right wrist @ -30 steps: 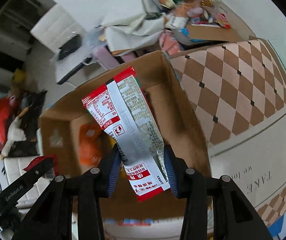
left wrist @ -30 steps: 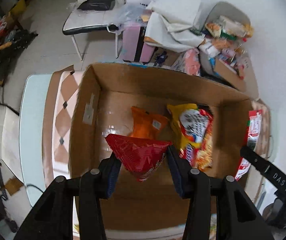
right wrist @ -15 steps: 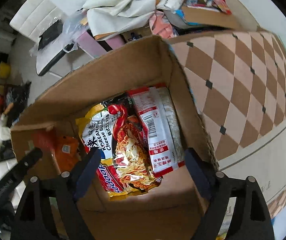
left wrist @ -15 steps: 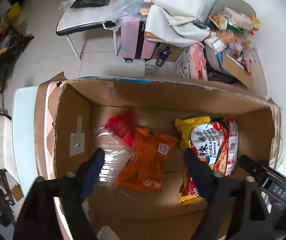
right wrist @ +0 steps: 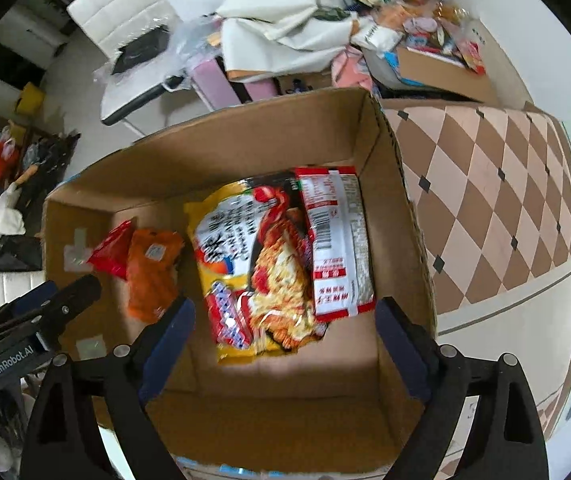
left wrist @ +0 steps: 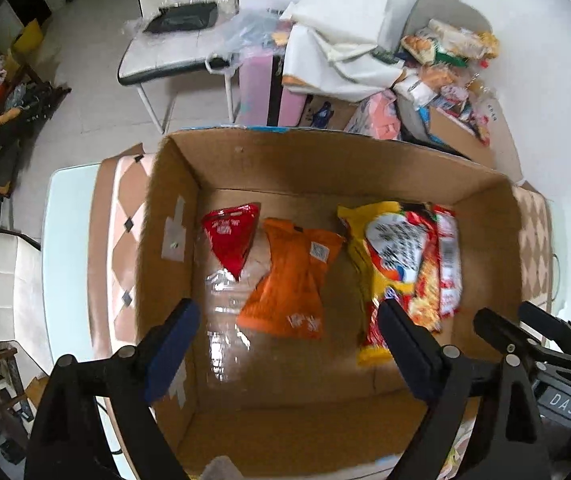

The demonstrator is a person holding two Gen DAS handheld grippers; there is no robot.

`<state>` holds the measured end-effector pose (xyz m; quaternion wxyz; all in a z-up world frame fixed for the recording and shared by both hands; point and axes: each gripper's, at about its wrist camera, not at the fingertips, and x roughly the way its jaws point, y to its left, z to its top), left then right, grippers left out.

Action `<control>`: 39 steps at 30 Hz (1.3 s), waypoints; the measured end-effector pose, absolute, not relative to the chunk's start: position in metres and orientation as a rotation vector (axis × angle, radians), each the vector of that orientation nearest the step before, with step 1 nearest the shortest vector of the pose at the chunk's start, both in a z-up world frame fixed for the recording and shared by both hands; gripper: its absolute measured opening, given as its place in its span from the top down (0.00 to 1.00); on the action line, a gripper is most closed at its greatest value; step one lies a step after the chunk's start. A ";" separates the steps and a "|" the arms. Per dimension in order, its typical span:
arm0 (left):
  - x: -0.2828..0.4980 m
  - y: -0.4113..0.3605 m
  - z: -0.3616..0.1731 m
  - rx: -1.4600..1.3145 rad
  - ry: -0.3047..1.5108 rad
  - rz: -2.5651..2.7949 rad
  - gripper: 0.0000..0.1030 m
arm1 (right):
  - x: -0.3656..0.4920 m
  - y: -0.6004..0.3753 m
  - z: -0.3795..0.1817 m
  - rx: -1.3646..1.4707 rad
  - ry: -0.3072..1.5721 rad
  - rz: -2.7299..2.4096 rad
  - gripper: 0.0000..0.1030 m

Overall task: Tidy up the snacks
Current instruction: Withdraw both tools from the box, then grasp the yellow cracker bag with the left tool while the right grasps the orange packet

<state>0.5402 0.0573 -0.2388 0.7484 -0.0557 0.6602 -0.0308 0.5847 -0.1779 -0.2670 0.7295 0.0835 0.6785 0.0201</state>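
Left wrist: cardboard box (left wrist: 173, 208) on bench with diamond-check cloth (left wrist: 119, 216); tiled floor (left wrist: 97, 92), white chair (left wrist: 173, 56), snack pile (left wrist: 445, 64) by wall. Left claw (left wrist: 285, 340) opening, empty, above red packet (left wrist: 231, 236) and orange packet (left wrist: 293, 280).
Right wrist: right claw (right wrist: 281, 334) opening, empty, over noodle bag (right wrist: 245, 264) and red-white packet (right wrist: 335, 240) in box

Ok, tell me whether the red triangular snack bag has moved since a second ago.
Yes. The red triangular snack bag was clamped in the left gripper's jaws above the cardboard box; it now lies on the box floor beside the box's left wall, left of the orange packet.
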 end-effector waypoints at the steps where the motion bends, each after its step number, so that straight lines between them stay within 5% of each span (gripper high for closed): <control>1: 0.532 0.058 -0.231 -0.123 1.424 -0.068 0.12 | 0.578 -0.175 -0.259 0.184 1.481 0.055 0.09; 13: 0.396 0.114 -0.176 -0.190 1.311 0.057 0.12 | 0.460 -0.155 -0.211 0.279 1.441 0.201 0.08; 25: 0.266 0.178 -0.300 -0.416 1.588 0.220 0.12 | 0.394 -0.112 -0.291 0.250 1.601 0.275 0.08; 39: 0.245 0.181 -0.379 -0.472 1.720 0.256 0.12 | 0.405 -0.091 -0.372 0.248 1.662 0.161 0.09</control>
